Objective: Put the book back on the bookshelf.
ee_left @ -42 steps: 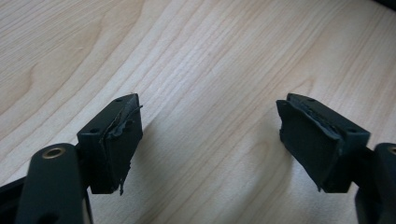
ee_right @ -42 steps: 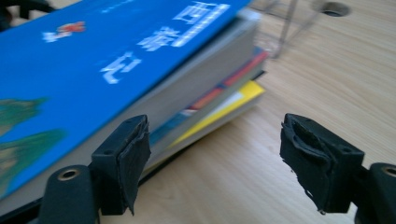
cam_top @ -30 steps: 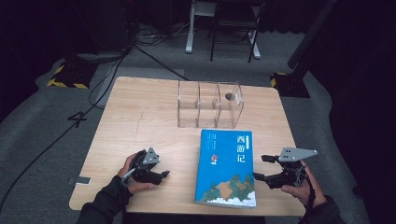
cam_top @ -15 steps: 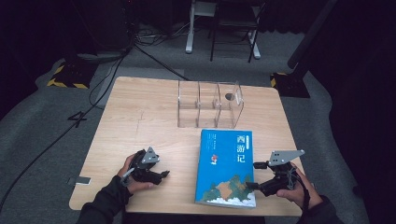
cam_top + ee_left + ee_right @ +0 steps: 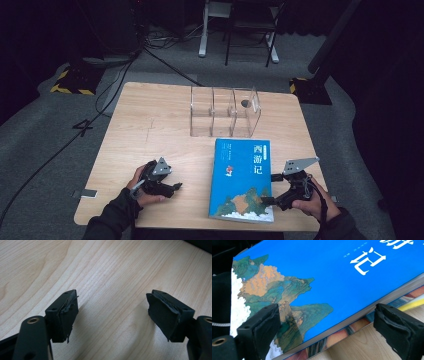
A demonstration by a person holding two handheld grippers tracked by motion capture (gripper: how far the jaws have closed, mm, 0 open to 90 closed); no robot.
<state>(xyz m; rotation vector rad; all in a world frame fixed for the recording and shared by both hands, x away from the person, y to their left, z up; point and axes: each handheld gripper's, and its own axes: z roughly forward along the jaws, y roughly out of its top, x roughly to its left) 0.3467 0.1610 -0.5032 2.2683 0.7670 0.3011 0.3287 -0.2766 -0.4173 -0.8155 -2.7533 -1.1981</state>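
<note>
A blue book (image 5: 242,180) with white characters and a mountain picture lies flat on the wooden table (image 5: 150,125), its front edge near me. My right gripper (image 5: 268,189) is at the book's lower right edge. In the right gripper view its jaws (image 5: 327,325) have just been opening. One jaw is over the cover (image 5: 324,277) and the other is beside the page edge, so the book's edge lies between them unpressed. My left gripper (image 5: 172,187) rests left of the book, open, with only bare wood (image 5: 112,265) between its jaws (image 5: 112,312).
A clear acrylic organizer (image 5: 225,112) with several compartments stands just behind the book, with a small dark round thing (image 5: 245,103) in its right compartment. The table's front edge runs just below both hands. Cables and stands lie on the dark floor beyond.
My right gripper has edged left and down to the book's lower right edge, and its jaws stand wider apart. The left gripper and the book have not moved.
</note>
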